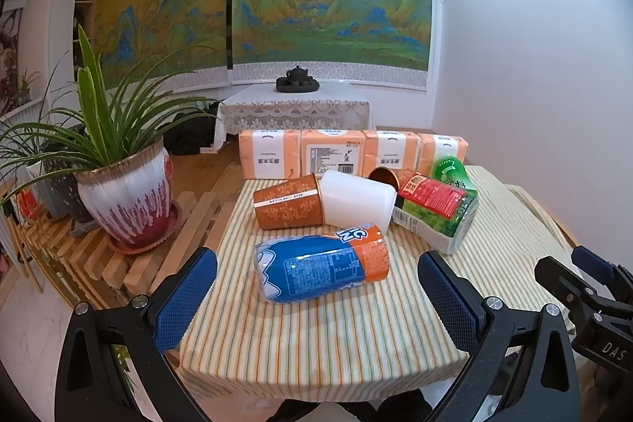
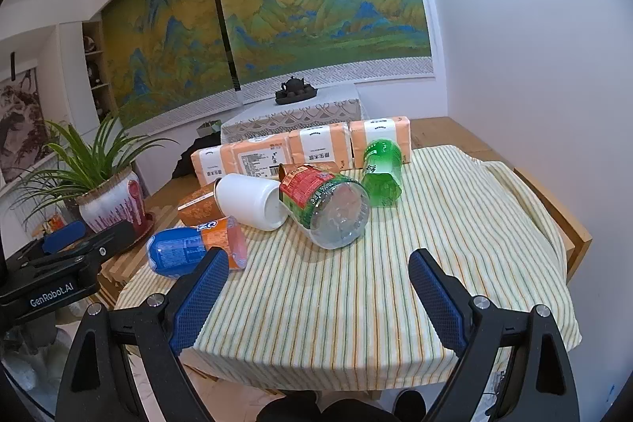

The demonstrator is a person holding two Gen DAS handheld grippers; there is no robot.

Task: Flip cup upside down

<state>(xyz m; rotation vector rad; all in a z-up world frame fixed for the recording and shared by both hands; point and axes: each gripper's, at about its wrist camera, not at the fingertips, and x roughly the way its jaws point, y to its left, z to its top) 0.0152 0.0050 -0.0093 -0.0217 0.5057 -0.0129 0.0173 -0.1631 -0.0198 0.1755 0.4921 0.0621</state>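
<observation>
A white cup (image 1: 356, 202) lies on its side on the striped tablecloth (image 1: 324, 339), and shows in the right wrist view (image 2: 251, 199) with its mouth facing right. An orange patterned paper cup (image 1: 287, 201) lies on its side to its left, partly hidden in the right wrist view (image 2: 199, 209). A blue and orange wrapped cup (image 1: 322, 267) lies in front, also in the right wrist view (image 2: 194, 250). My left gripper (image 1: 316, 287) is open, just short of the blue cup. My right gripper (image 2: 316, 287) is open and empty over bare cloth.
A clear bottle with a red and green label (image 2: 326, 202) and a green bottle (image 2: 381, 167) lie on the cloth. Orange tissue packs (image 1: 340, 153) line the far edge. A potted plant (image 1: 126, 196) stands on a slatted bench to the left. A wall is on the right.
</observation>
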